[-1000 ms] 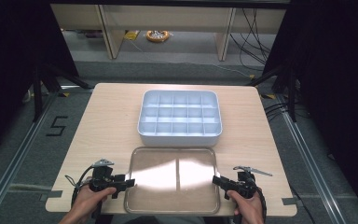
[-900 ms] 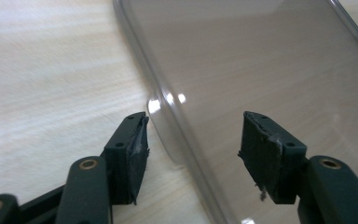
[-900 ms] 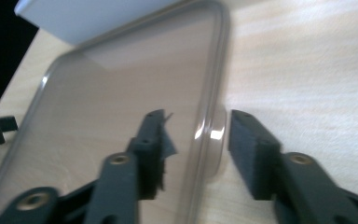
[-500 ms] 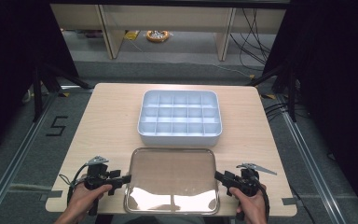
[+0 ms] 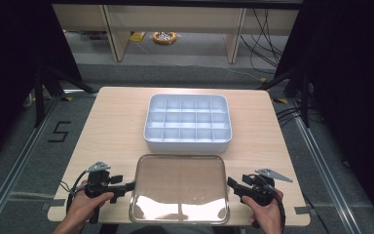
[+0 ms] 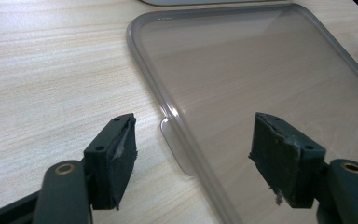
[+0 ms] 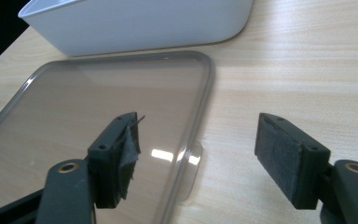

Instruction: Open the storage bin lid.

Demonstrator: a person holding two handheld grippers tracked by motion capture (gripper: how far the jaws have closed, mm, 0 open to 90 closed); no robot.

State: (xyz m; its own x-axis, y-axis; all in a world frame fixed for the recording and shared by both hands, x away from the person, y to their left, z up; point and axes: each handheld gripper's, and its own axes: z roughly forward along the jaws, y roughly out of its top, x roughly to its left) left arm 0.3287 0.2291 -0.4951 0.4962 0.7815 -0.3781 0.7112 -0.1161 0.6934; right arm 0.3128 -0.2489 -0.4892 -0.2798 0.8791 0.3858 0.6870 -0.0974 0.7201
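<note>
A clear plastic lid (image 5: 180, 187) lies flat on the wooden table (image 5: 112, 126), just in front of a white compartment box (image 5: 187, 145). My left gripper (image 5: 126, 186) sits at the lid's left edge and my right gripper (image 5: 233, 185) at its right edge. In the left gripper view the left gripper (image 6: 193, 140) has just been opening; the lid (image 6: 261, 70) and its small edge tab (image 6: 175, 144) lie between the pads, untouched. In the right gripper view the right gripper (image 7: 196, 140) has likewise just been opening astride the lid (image 7: 107, 102) rim and tab (image 7: 191, 168).
The box (image 7: 144, 23) has several empty compartments and stands close behind the lid. The table's near edge runs just below both hands. Bare wood lies to the left and right of the box. Cables and shelving sit on the floor beyond the table.
The lid has come down from a raised, glaring tilt to lie flat on the table. Both grippers' jaws have spread off its side edges, and the hands have drawn slightly toward the near edge.
</note>
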